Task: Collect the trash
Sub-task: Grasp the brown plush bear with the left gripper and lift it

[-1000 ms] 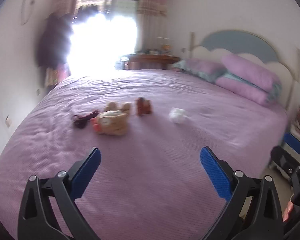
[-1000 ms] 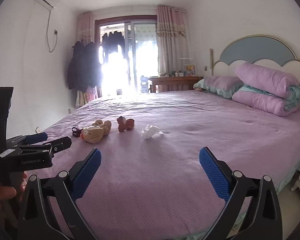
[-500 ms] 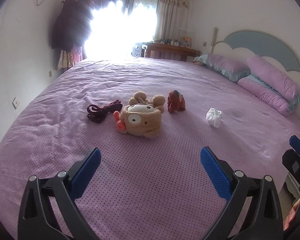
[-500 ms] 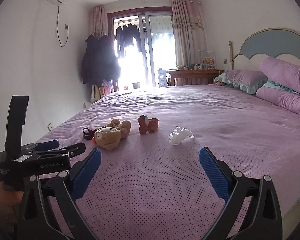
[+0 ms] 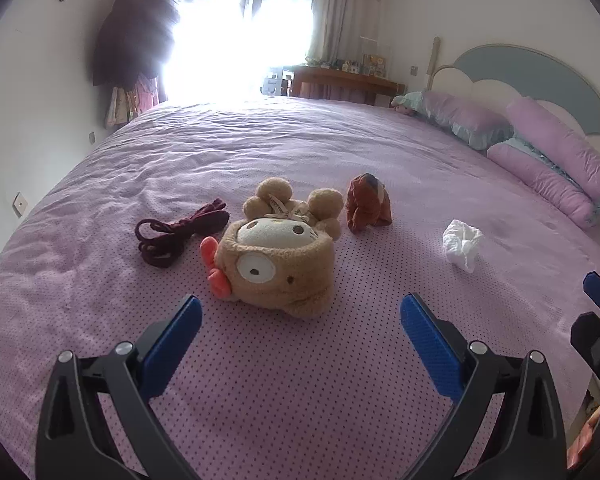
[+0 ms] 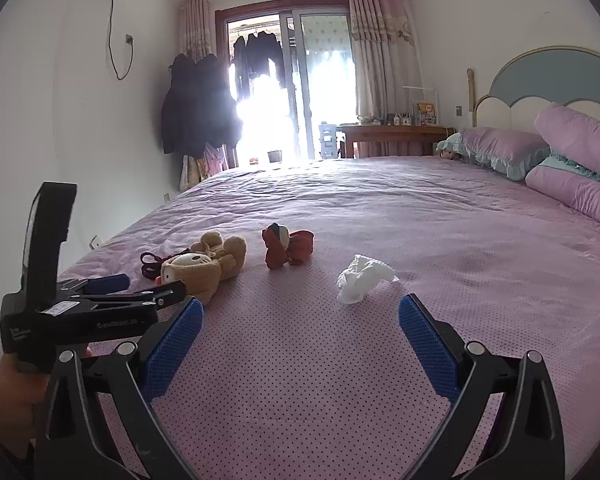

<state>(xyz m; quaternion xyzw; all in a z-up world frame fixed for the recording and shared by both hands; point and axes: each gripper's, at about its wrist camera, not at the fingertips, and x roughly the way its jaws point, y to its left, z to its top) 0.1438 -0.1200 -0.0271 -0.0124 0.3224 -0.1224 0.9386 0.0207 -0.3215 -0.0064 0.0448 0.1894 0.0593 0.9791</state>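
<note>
Both grippers have moved closer to the toys and tissue on the bed (image 5: 340,152).
Left gripper (image 5: 300,322) faces the plush toy (image 5: 274,258); right gripper (image 6: 300,322) sits near the crumpled tissue (image 6: 360,278); both jaws wide open, empty.

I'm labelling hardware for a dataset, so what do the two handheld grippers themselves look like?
Both the left gripper and the right gripper have black forked plastic arms with silver rivets, ending in blue textured pads. From the right wrist view, the left one's black body carries a white label and faint printed lettering.
</note>
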